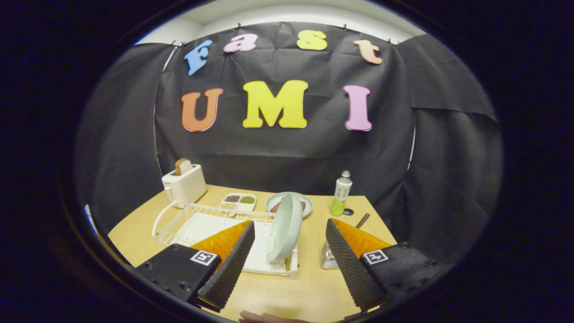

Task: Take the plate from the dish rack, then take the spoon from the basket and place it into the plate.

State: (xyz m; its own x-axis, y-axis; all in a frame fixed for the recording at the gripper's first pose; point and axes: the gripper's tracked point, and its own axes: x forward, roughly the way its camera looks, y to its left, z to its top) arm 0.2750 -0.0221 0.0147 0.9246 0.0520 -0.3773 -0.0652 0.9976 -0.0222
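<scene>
The tongs sit at the bottom of the frame, spread wide apart and grasping nothing, their ribbed black fingers slanting outward over the pale wooden bench. A sliver of a hand shows at the very bottom centre. Between the fingers and just ahead of them, a pale green plate stands on edge in the near right end of a white dish rack, which stretches away to the left of centre. Just beside the right finger, partly hidden behind it, is a small metal mesh basket; whether a spoon lies in it cannot be made out. Further back, right of centre, a dark stick-like item lies on the bench near a small dark ring and a bottle of green liquid. Behind the upright plate rests a second plate with brownish food, and to its left a white divided tray. At centre left, a white toaster holds a slice of bread
</scene>
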